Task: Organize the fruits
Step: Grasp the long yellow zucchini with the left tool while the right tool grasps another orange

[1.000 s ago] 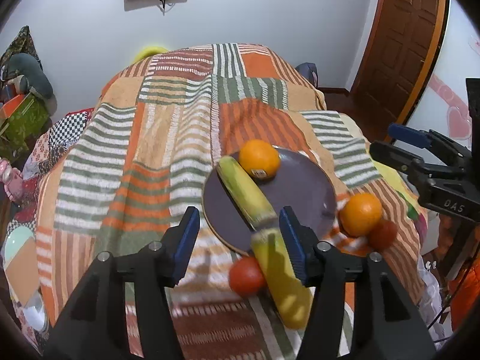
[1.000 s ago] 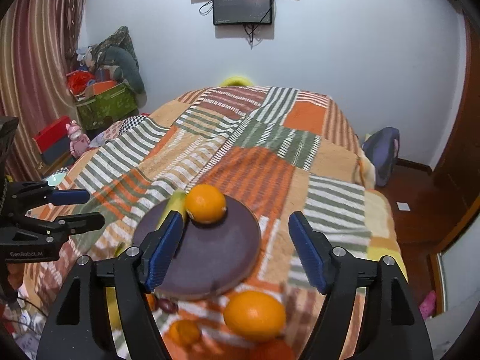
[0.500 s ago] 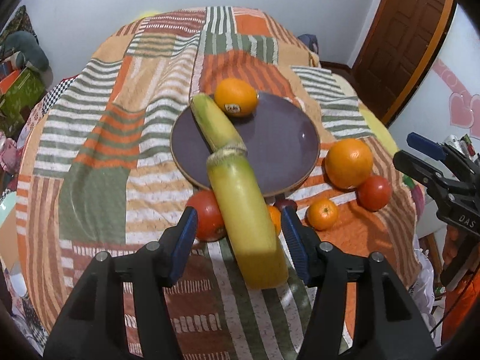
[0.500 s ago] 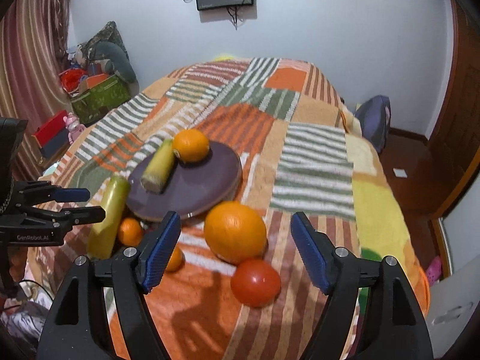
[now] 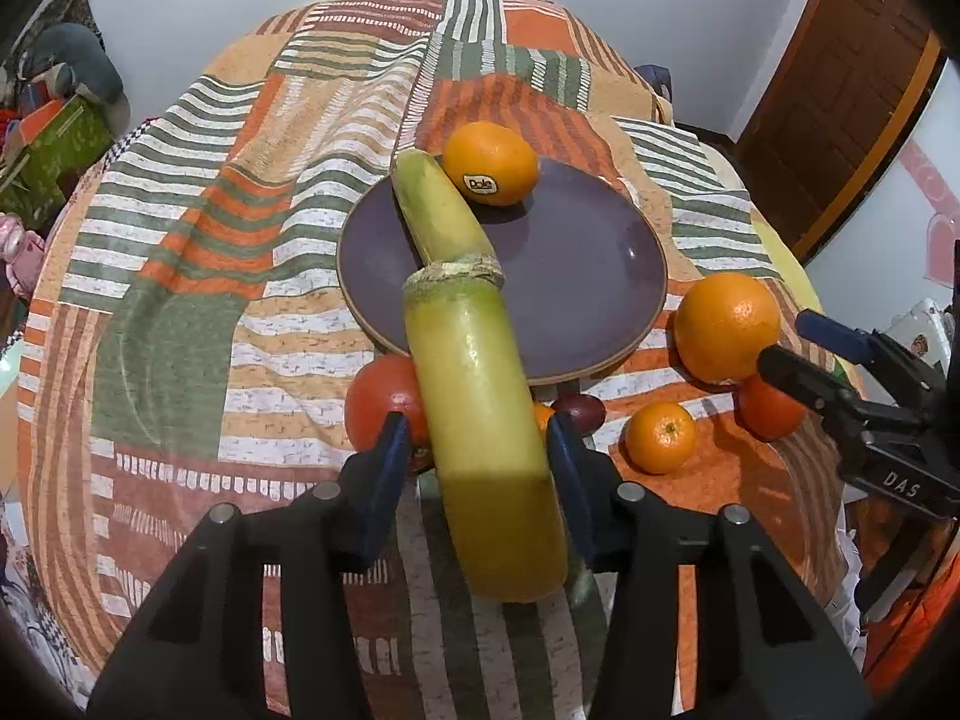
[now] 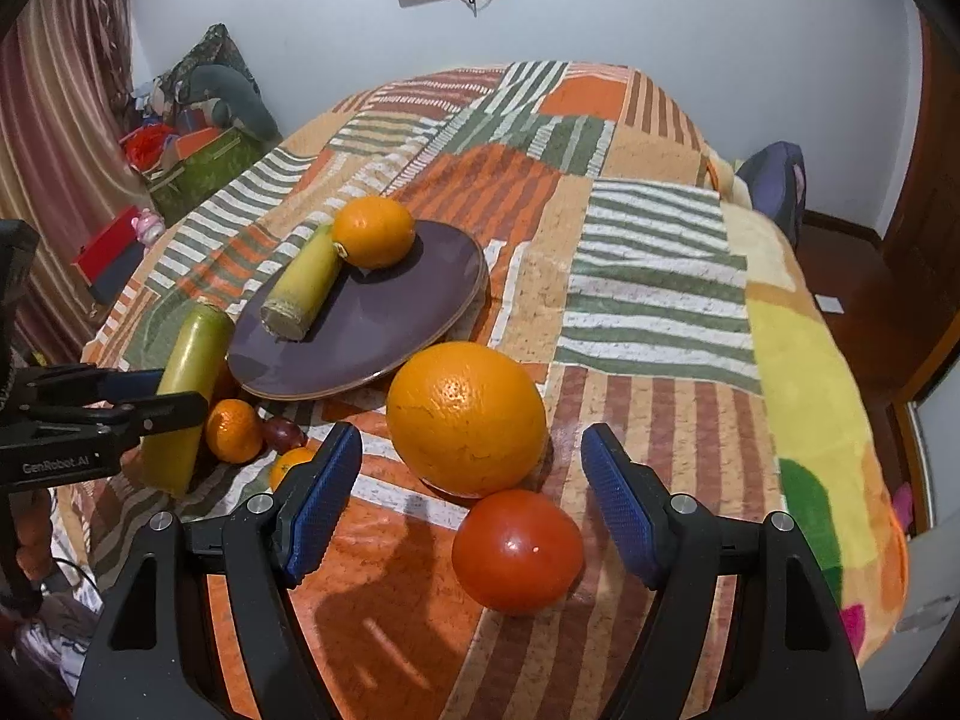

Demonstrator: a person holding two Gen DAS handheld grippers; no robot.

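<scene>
A purple plate [image 5: 576,276] [image 6: 384,324] on the striped blanket holds a Dole orange [image 5: 491,163] [image 6: 373,231] and a short yellow-green cane piece [image 5: 441,213] [image 6: 300,288]. My left gripper [image 5: 477,450] is open, its pads on either side of a longer cane piece [image 5: 480,420] [image 6: 186,396] lying beside the plate's near rim. My right gripper [image 6: 471,510] is open around a big orange [image 6: 467,417] [image 5: 726,327], with a red tomato [image 6: 517,549] just below it. A second tomato [image 5: 384,402], small mandarins [image 5: 660,437] [image 6: 233,429] and a dark plum [image 6: 282,432] lie nearby.
The patchwork blanket [image 5: 240,240] covers a bed that drops off at the right edge [image 6: 840,420]. Boxes and clutter [image 6: 192,162] stand at the left wall. A wooden door [image 5: 840,108] is at the right.
Both grippers moved down and in. The left now brackets the long cane piece more closely; the right came down around the big orange and tomato.
</scene>
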